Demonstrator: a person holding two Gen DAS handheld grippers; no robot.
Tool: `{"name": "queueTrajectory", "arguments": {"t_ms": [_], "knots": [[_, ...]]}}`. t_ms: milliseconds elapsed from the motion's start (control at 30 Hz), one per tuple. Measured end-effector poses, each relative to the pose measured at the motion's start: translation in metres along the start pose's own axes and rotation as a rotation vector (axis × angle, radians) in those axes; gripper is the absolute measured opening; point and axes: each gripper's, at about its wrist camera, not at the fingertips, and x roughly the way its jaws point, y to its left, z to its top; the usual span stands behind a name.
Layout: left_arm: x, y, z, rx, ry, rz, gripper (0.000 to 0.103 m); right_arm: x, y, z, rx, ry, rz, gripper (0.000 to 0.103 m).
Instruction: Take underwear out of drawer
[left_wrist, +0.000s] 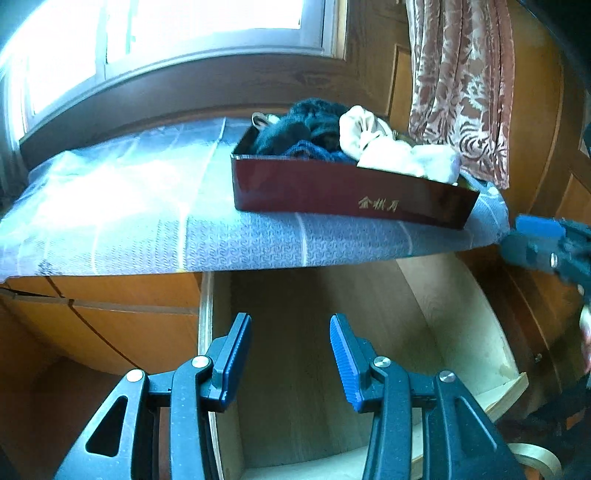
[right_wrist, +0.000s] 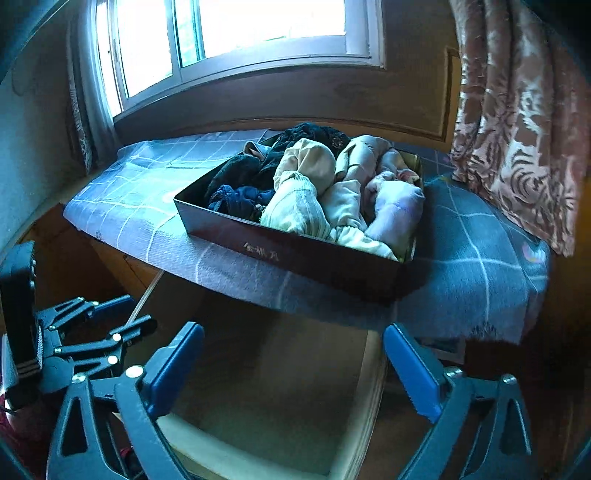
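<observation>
A dark red box (left_wrist: 332, 188) (right_wrist: 295, 258) with gold letters stands on a blue checked cloth (left_wrist: 147, 221) (right_wrist: 480, 258) above the drawer. It is heaped with underwear: cream pieces (left_wrist: 388, 151) (right_wrist: 306, 199) to the right, dark ones (left_wrist: 306, 125) (right_wrist: 240, 195) to the left. Below the cloth, the pale wooden drawer (left_wrist: 461, 314) (right_wrist: 369, 387) is pulled out, and its visible floor is bare. My left gripper (left_wrist: 290, 332) (right_wrist: 110, 321) hovers over the drawer, jaws apart with nothing between them. My right gripper (right_wrist: 293, 332) (left_wrist: 546, 243) stands wide open and holds nothing, over the drawer's right side.
A bright window (right_wrist: 240, 37) is behind the cloth-covered ledge. A patterned reddish curtain (left_wrist: 461, 81) (right_wrist: 517, 129) hangs at the right. Orange wooden cabinet fronts (left_wrist: 122, 317) flank the drawer on the left. A roll of tape (left_wrist: 535, 458) lies at the lower right.
</observation>
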Motion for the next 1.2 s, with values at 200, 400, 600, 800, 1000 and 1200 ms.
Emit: {"name": "queueTrajectory", "arguments": {"t_ms": [200, 400, 600, 800, 1000, 1200], "knots": [[-0.019, -0.013, -0.006, 0.013, -0.05, 0.051, 0.044, -0.019, 0.009, -0.018, -0.029, -0.021, -0.085, 0.103], [-0.041, -0.027, -0.016, 0.035, -0.1, 0.075, 0.044, -0.041, 0.011, -0.035, -0.013, -0.068, -0.119, 0.103], [-0.061, -0.04, -0.028, 0.042, -0.131, 0.208, 0.044, -0.054, 0.017, -0.051, 0.018, -0.115, -0.134, 0.103], [-0.071, -0.036, -0.037, -0.027, -0.121, 0.202, 0.044, -0.061, 0.028, -0.064, 0.054, -0.17, -0.169, 0.103], [-0.072, -0.038, -0.048, -0.004, -0.081, 0.282, 0.044, -0.071, 0.045, -0.073, 0.028, -0.21, -0.193, 0.103], [-0.079, -0.037, -0.059, -0.014, -0.104, 0.253, 0.044, -0.071, 0.059, -0.084, 0.034, -0.217, -0.252, 0.103]]}}
